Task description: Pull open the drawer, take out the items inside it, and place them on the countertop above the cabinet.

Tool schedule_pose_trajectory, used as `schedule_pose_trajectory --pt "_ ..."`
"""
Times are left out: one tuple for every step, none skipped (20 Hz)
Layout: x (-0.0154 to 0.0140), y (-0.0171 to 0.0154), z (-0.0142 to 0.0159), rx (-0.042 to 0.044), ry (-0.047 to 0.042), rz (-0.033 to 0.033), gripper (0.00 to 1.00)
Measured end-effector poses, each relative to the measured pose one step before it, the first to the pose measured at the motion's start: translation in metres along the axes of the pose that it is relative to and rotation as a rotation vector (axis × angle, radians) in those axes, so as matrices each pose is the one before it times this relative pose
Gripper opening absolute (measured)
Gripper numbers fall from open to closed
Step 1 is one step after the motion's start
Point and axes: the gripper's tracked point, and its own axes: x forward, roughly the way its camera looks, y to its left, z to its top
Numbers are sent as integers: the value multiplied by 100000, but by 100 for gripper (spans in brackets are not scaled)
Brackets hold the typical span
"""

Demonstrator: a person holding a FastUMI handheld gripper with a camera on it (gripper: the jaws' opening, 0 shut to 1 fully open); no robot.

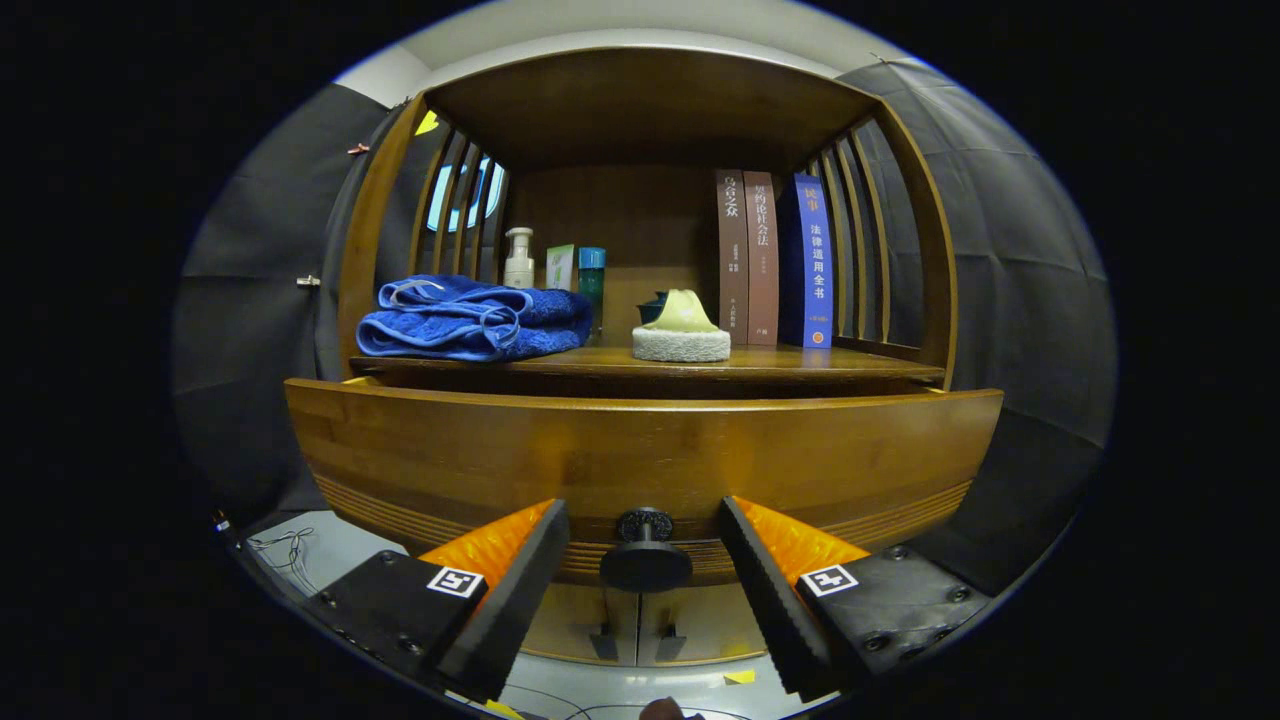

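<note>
**Drawer pulled out, fingers spread either side of its knob**

The gripper sits low in front of a wooden cabinet, its two black fingers spread wide apart and pressing on nothing. Between them, clear of both, stands the round dark knob of the drawer. The drawer front juts out toward the camera, nearer than the countertop edge above it, so it stands at least partly open. What lies inside cannot be seen from this low angle.

On the countertop, just beyond the drawer, a folded blue towel lies to the left. Behind it, toward the far wall of the shelf, stand a white pump bottle, a small pale box and a teal-capped bottle. Near the middle sits a pale yellow-green object on a round white pad, with a dark little bowl just behind it. To the right, three upright books lean together against the back: two brown, one blue.

Below the drawer, the tops of two cabinet doors show between the fingers. Thin cables lie on the pale floor to the near left.
</note>
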Motion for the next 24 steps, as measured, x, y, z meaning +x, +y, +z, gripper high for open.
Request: schedule_pose_trajectory --pt "499 -3 86 101 -82 -5 99" --pt "507 -33 44 -26 -172 -15 99" --pt "413 60 50 -170 -32 -57 99" --pt "484 22 36 -104 -283 -8 99" --pt "401 41 42 -88 -6 -41 99" --pt "382 18 75 60 -179 -7 99" --pt "458 -25 126 49 -125 -82 99" --pt "392 3 96 190 -71 -36 99" --pt "421 71 50 161 36 -54 99" --pt "340 22 25 27 199 -10 99" --pt "356 20 38 75 253 -68 99" --pt "385 7 106 102 143 -24 99" --pt "288 53 -9 53 81 -155 100" --pt "238 93 51 -161 -72 -70 100" --pt "-2 -79 -104 -831 -204 -634 99" --pt "-88 -50 132 -680 -1240 -235 99" --pt "46 66 -44 -133 65 -8 99" --pt "-87 34 65 -181 -365 68 99" --pt "90 -8 -180 -492 634 98 99" --pt "-97 26 -32 -280 138 407 99" --pt "-63 98 45 420 237 958 99" --pt "-6 47 93 710 101 717 100" --pt "-118 -266 133 92 -92 -465 100" --pt "-231 -231 364 -291 -740 -429 100"
